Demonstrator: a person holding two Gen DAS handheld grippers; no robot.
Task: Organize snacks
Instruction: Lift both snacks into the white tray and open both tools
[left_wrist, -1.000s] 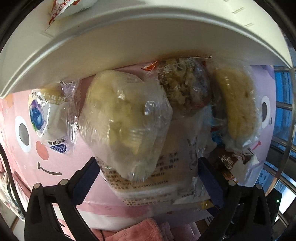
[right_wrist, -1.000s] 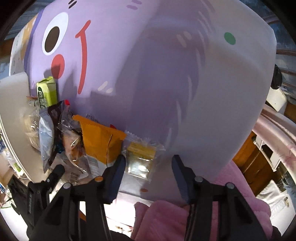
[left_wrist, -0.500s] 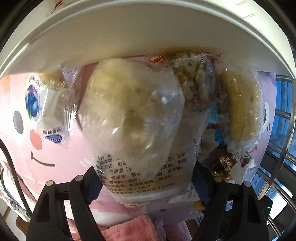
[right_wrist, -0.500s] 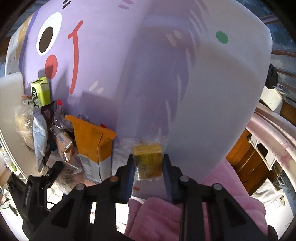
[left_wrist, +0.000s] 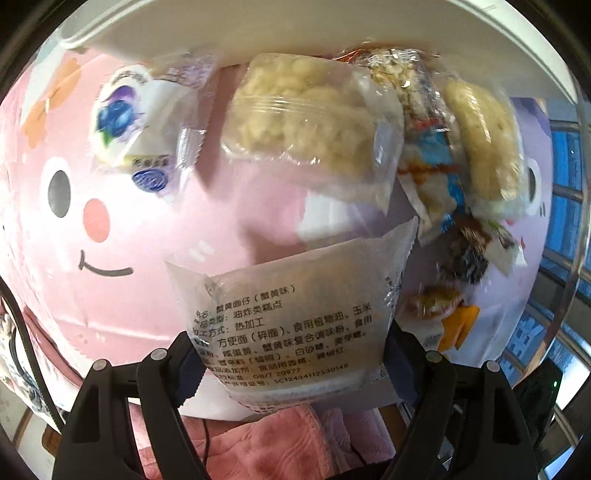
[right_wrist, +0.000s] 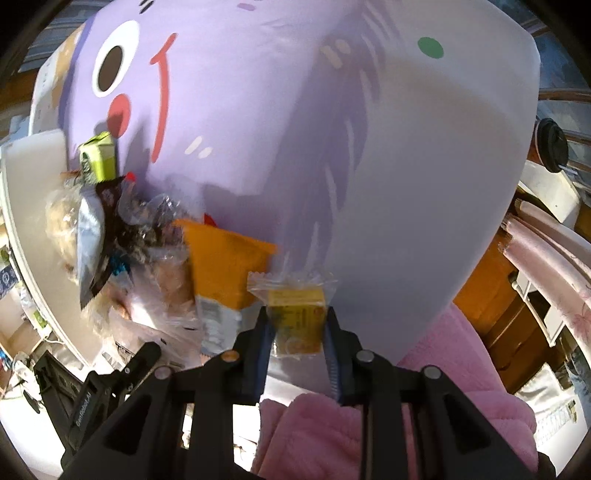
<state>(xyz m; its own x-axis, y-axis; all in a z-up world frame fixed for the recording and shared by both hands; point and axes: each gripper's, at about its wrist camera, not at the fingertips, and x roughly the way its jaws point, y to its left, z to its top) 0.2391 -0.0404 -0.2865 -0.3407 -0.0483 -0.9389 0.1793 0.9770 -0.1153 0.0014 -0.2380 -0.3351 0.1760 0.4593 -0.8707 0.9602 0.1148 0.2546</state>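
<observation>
Left gripper: jaws clamped on a translucent noodle-snack packet, printed back facing the camera.
Right gripper: jaws closed on a small yellow wrapped snack.
Left view only: puffed-snack bag, blueberry packet, pink face mat.
Right view only: orange packet, green packet, purple mat.
</observation>
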